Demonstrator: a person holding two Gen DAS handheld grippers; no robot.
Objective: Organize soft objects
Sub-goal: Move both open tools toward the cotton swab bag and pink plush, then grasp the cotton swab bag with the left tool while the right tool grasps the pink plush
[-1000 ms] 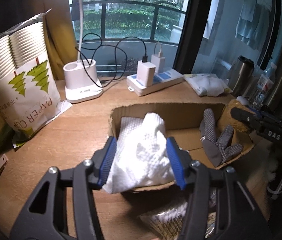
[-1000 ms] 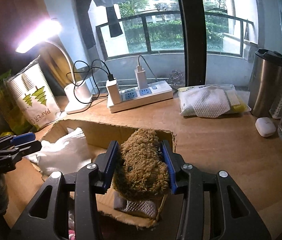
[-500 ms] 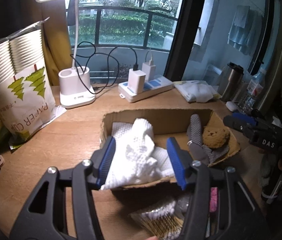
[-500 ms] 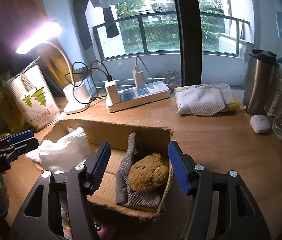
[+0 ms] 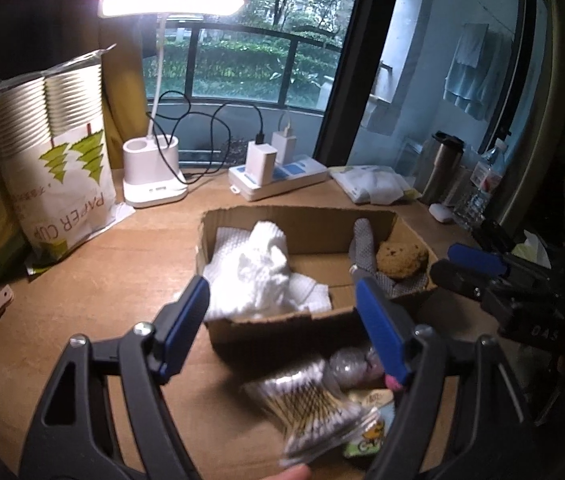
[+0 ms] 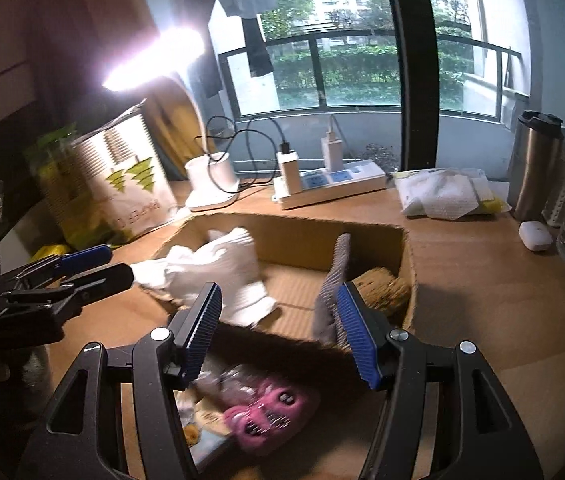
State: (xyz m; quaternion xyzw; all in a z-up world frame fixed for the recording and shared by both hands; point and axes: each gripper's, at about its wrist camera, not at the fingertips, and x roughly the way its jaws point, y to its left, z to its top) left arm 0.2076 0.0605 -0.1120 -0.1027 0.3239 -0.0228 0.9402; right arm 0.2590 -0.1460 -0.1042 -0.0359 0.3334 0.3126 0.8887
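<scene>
An open cardboard box point(image 5: 282, 322) point(image 6: 302, 236) sits on the wooden desk. A white cloth point(image 5: 262, 268) point(image 6: 218, 268) lies in its left half. At its right end a grey dotted glove point(image 5: 362, 240) point(image 6: 336, 264) leans on the wall, with a brown fuzzy ball point(image 5: 400, 260) point(image 6: 382, 286) resting on it. My left gripper point(image 5: 280, 286) hangs before the box, its jaws opening with nothing between them. The right gripper point(image 6: 278, 292) is open and empty, back from the box's near wall. Each gripper shows in the other's view: the right gripper point(image 5: 478, 264) and the left gripper point(image 6: 86, 264).
In front of the box lie a bag of cotton swabs point(image 5: 314, 400) and a pink soft item point(image 6: 270, 404). Behind it stand a lit desk lamp point(image 5: 154, 176), a paper cup bag point(image 5: 62, 168), a power strip point(image 5: 282, 178), a cloth packet point(image 6: 442, 196), a steel tumbler point(image 6: 534, 168) and a white case point(image 6: 534, 234).
Both grippers opened and drew back from the box. The left let go of the white cloth; the right let go of the brown ball, which now rests on the glove.
</scene>
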